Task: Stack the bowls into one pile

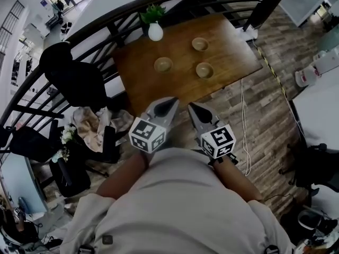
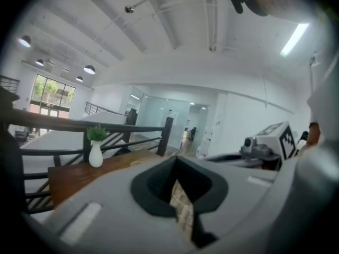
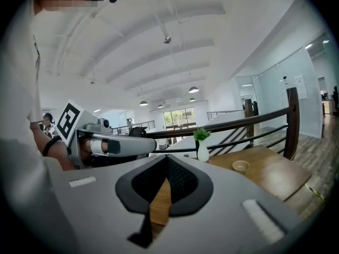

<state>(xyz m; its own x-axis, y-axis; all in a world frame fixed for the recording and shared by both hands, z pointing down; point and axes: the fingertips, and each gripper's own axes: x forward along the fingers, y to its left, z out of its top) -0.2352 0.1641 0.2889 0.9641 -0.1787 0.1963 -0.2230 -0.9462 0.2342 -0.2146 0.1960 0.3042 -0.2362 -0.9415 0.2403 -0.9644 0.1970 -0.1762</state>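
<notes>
Surface [image 1: 159, 89]: brown wood, smooth, slight sheen, grain shows. Bowls [image 1: 200, 44], [image 1: 163, 64], [image 1: 204, 70]: tan, matt; wood or ceramic, can't tell. Vase [image 1: 155, 32]: white, smooth, glossy. Floor [image 1: 259, 110]: grey-brown planks, rough-looking. Left claw [image 1: 168, 106] & right claw [image 1: 195, 109]: grey matt plastic; inner pads [image 3: 183, 181] black, ribbed. Railing [image 3: 290, 126]: dark, matt.

We count three small, round, tan vessels standing upright and apart, unstacked, in a triangle on the wooden table [image 1: 148, 89]: the far bowl [image 1: 200, 44] on the right, the left bowl [image 1: 163, 64], and the near bowl [image 1: 204, 70] just below the far one.
</notes>
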